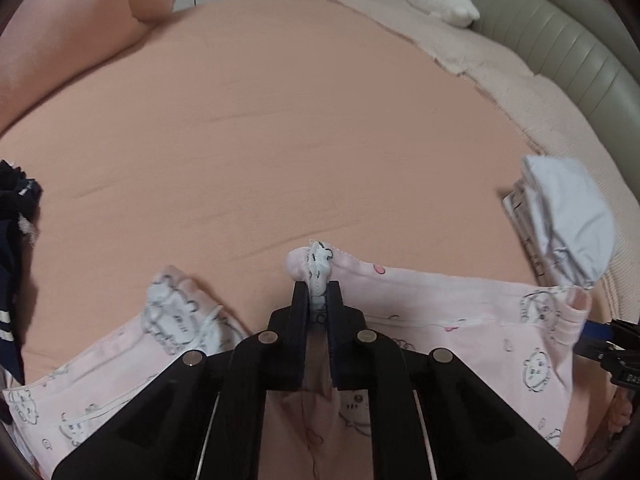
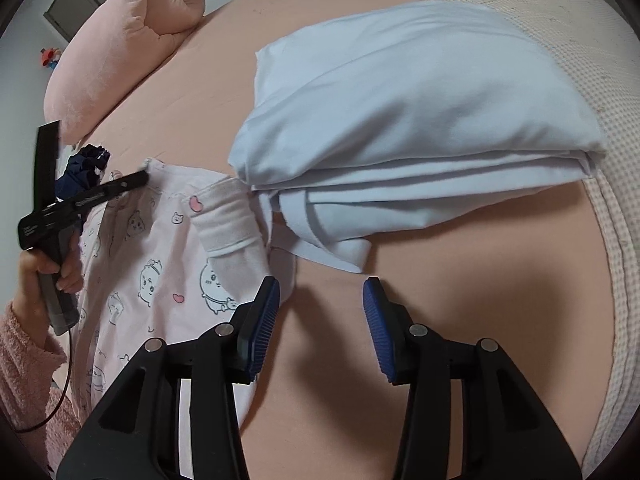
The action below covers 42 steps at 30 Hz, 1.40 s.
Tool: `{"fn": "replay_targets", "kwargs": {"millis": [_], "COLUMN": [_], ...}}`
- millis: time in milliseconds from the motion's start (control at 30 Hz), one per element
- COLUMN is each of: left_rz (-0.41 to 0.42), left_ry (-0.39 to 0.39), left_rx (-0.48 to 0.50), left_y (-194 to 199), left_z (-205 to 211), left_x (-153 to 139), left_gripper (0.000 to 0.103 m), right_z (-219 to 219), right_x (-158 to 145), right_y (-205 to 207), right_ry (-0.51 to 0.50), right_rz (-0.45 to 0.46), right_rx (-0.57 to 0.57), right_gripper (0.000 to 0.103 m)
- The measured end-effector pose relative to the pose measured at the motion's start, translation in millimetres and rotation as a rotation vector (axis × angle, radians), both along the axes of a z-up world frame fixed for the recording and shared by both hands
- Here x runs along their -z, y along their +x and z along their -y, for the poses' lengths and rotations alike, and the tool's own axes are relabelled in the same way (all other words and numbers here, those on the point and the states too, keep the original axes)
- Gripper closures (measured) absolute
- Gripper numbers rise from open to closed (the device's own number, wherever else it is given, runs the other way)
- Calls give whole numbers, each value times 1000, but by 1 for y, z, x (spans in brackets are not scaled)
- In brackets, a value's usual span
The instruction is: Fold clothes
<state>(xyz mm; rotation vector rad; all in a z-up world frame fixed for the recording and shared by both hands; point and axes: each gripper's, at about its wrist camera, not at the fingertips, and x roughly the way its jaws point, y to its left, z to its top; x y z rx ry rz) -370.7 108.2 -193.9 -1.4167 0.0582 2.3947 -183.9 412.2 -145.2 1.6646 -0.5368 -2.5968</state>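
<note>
A pale pink garment (image 1: 460, 320) printed with cartoon figures lies spread on the bed. My left gripper (image 1: 318, 292) is shut on a bunched fold of its far edge. In the right wrist view the same garment (image 2: 152, 264) lies at the left, with its ribbed cuff (image 2: 228, 220) just ahead of my right gripper (image 2: 320, 320). That gripper stands open over bare sheet, its left blue pad (image 2: 264, 320) beside the garment's edge. A hand (image 2: 40, 268) holds the left gripper (image 2: 144, 178) at the garment's far corner.
A folded white stack (image 2: 400, 120) lies right beside the cuff, also seen as the white stack (image 1: 568, 216). A navy garment (image 1: 12, 240) sits at the left. A rolled pink duvet (image 2: 132, 40), a white plush toy (image 1: 444, 4) and a grey headboard (image 1: 560, 40) border the peach sheet (image 1: 280, 120).
</note>
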Motion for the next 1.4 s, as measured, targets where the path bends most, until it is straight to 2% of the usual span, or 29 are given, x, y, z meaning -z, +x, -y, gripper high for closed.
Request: {"fn": "replay_targets", "kwargs": {"millis": [100, 200, 300, 367, 400, 433, 467, 500, 533, 600, 667, 800, 1000, 1133, 1167, 1233, 1400], "left_rz": [-28, -23, -11, -7, -5, -9, -12, -17, -30, -64, -64, -24, -40, -14, -6, -9, 22], "left_ry": [30, 48, 44, 25, 22, 20, 19, 17, 12, -18, -24, 18, 20, 40, 49, 38, 37], "left_rx": [-5, -4, 18, 35, 47, 58, 69, 80, 95, 106, 84, 34, 22, -26, -37, -25, -4], "left_y": [-2, -7, -10, -11, -11, -10, -8, -7, -5, 0, -1, -4, 5, 6, 6, 10, 19], "left_z": [18, 25, 22, 8, 1, -3, -7, -11, -13, -14, -8, 16, 21, 37, 41, 38, 25], "left_x": [-18, -23, -22, -17, -14, -15, -15, -16, -18, -24, -28, -33, -38, -31, -28, -26, -19], "left_gripper": [94, 94, 94, 94, 94, 94, 94, 94, 94, 94, 94, 94, 94, 94, 94, 94, 94], "right_z": [4, 16, 27, 33, 35, 38, 40, 42, 46, 55, 61, 45, 37, 43, 40, 36, 44], "right_x": [-4, 1, 8, 15, 17, 18, 18, 19, 17, 9, 4, 13, 7, 11, 14, 18, 27], "right_y": [-1, -11, -28, -43, -48, -53, -56, -58, -58, -48, -40, -35, -36, -35, -35, -35, -46], "right_ry": [3, -5, -85, -132, -138, -143, -153, -163, -194, -170, -69, 51, 68, 222, 211, 103, 81], "right_rz": [-10, 0, -18, -50, -71, -91, -96, -101, -93, -140, -146, -93, -102, -69, -63, -60, -110], "right_rx": [-26, -66, -114, -148, -158, -168, -171, -175, -190, -210, -185, -89, -57, -52, -45, -63, -63], "right_gripper": [58, 56, 55, 42, 42, 45, 71, 92, 97, 100, 101, 102, 102, 103, 102, 100, 95]}}
